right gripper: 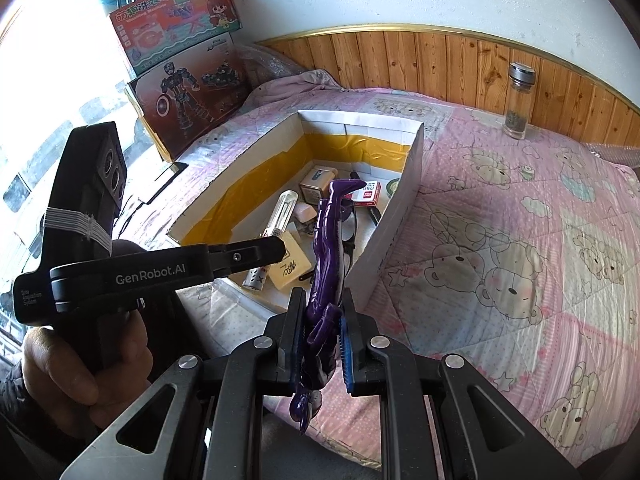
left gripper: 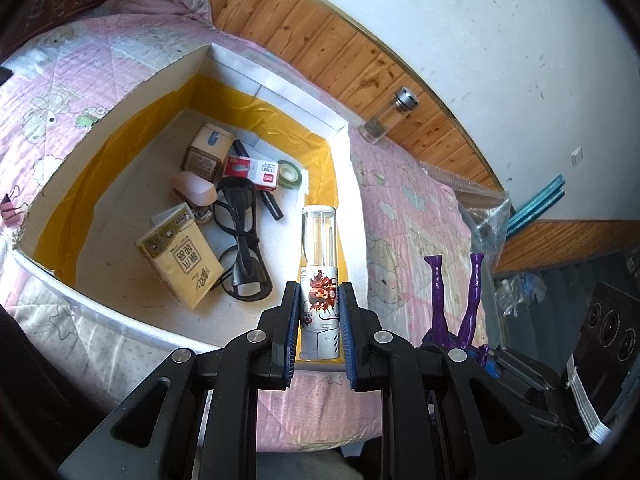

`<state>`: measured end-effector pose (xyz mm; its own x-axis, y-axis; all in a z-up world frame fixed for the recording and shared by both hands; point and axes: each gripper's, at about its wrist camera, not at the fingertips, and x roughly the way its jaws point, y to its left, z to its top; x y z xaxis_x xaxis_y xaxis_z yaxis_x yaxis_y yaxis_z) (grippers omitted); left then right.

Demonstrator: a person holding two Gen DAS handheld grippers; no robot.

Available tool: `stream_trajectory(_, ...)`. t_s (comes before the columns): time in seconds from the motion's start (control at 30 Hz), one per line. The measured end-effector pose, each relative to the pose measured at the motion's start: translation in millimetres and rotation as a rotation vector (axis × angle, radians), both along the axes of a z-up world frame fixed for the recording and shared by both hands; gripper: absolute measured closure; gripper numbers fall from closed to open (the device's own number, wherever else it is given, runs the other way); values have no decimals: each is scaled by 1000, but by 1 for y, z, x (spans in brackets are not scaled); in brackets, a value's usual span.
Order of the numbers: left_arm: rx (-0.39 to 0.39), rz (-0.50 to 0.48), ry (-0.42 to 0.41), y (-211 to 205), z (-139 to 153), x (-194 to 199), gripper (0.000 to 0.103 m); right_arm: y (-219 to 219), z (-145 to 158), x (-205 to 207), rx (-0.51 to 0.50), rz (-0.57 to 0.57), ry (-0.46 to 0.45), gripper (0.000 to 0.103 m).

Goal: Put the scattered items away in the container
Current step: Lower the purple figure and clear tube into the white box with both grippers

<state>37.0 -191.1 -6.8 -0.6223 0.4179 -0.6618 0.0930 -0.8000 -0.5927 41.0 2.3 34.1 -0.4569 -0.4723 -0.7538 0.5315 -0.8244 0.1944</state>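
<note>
My left gripper [left gripper: 320, 294] is shut on a clear tube with a printed silver label [left gripper: 320, 264] and holds it over the near right corner of the white box with yellow lining [left gripper: 120, 108]. The tube also shows in the right wrist view [right gripper: 280, 216]. My right gripper [right gripper: 320, 300] is shut on a purple toy figure [right gripper: 326, 248], legs pointing away, near the box's near edge [right gripper: 400, 216]. The figure's legs show in the left wrist view [left gripper: 460, 300]. Inside the box lie black glasses [left gripper: 240, 236], a tissue pack [left gripper: 180, 256], a red-and-white box [left gripper: 252, 170], a tape roll [left gripper: 290, 174] and a small carton [left gripper: 208, 148].
The box sits on a pink cartoon quilt [right gripper: 500, 240] on a bed with a wooden wall panel [right gripper: 440, 64] behind. A glass bottle with a metal cap [right gripper: 518, 100] stands by the panel. Toy boxes [right gripper: 180, 60] lean at the bed's far left. A pink binder clip [left gripper: 12, 208] lies left of the box.
</note>
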Motion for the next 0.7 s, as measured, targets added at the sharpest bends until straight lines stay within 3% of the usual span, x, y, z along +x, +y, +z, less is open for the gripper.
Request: stream_trajectory(0.7, -12, 113, -53, -55, -10, -23, 84, -38, -3, -28, -13, 52, -15, 86)
